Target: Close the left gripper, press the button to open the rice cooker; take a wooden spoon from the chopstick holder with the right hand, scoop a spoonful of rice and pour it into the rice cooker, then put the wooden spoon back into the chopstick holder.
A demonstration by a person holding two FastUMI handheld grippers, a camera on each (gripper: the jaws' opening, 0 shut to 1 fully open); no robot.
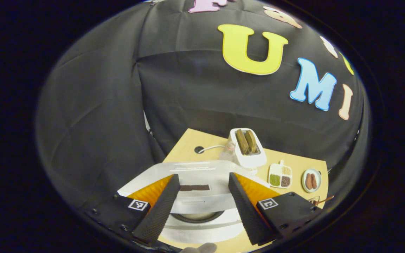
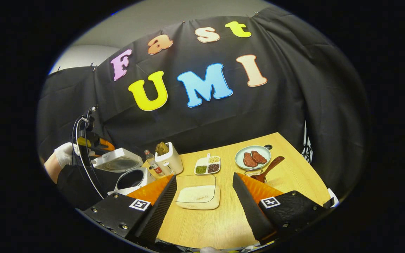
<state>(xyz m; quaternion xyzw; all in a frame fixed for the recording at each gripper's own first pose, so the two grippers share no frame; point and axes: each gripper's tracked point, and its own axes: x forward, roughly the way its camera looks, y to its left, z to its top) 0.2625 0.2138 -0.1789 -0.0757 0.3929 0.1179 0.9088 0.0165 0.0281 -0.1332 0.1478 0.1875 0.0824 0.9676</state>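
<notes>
1. The rice cooker stands at the table's left end, its lid already tipped up over the dark inner pot, so the button press looks done.
2. The left gripper hangs just above the cooker, jaws spread wide and grasping nothing; a gloved hand holds it there.
3. The rice sits in a clear tray at 12 o'clock from the right gripper, framed between its fingers.
4. The wooden spoon leans in a small holder at about 1 o'clock, handle up and free for a pinch.
5. The right gripper's jaws are released and empty, probably to take that handle next.
6. A toaster and plates lie beyond.
</notes>
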